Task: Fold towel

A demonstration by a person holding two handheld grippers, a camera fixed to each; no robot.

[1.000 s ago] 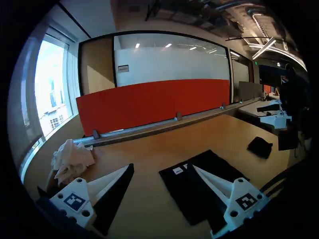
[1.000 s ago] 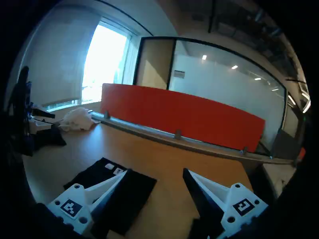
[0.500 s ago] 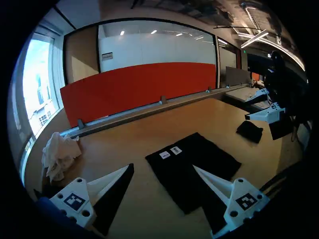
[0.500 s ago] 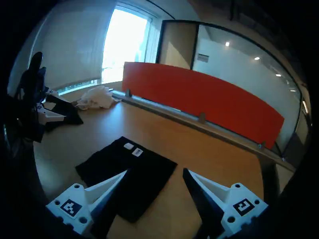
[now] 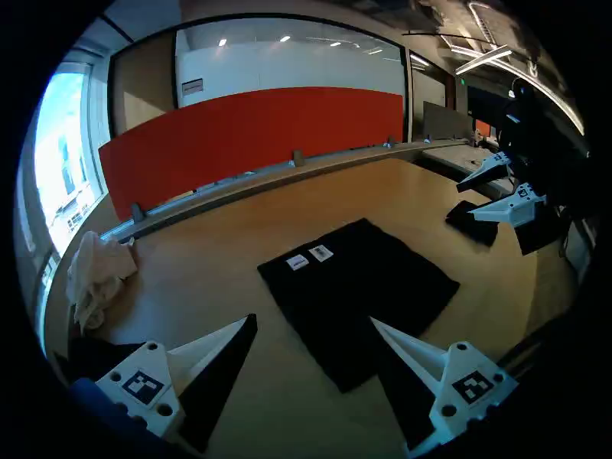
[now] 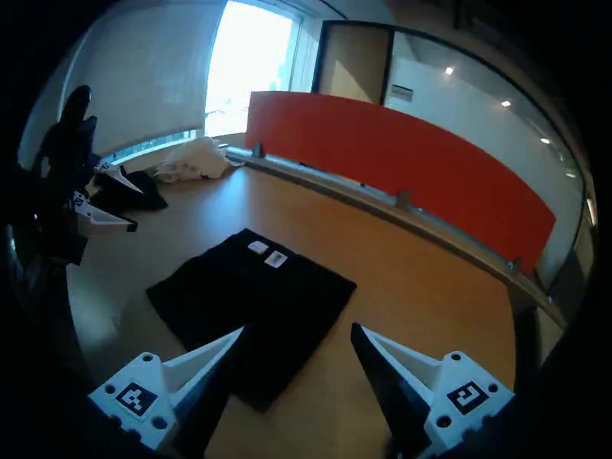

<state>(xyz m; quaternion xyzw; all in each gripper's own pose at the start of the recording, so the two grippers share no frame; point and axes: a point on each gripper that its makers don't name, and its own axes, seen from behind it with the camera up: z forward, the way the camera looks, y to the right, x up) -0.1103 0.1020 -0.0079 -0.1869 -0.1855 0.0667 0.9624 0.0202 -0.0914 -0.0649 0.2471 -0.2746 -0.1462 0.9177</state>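
Observation:
A black towel (image 5: 359, 298) lies flat on the wooden table (image 5: 229, 260), with two small white labels near its far edge. In the left gripper view my left gripper (image 5: 312, 330) hangs open above the towel's near edge, empty. The right gripper view shows the same towel (image 6: 252, 302) ahead of my open, empty right gripper (image 6: 298, 336). The right gripper (image 5: 497, 200) also appears far right in the left gripper view. Far left in the right gripper view is the left gripper (image 6: 99, 203).
A crumpled white cloth (image 5: 96, 275) lies at the table's left end, near the window. A small dark cloth (image 5: 470, 222) sits at the right, beneath the other gripper. An orange divider panel (image 5: 252, 134) runs along the table's far edge.
Both grippers have tilted downward and drawn nearer to the black towel, which now shows more fully in both views. Their fingers stay open.

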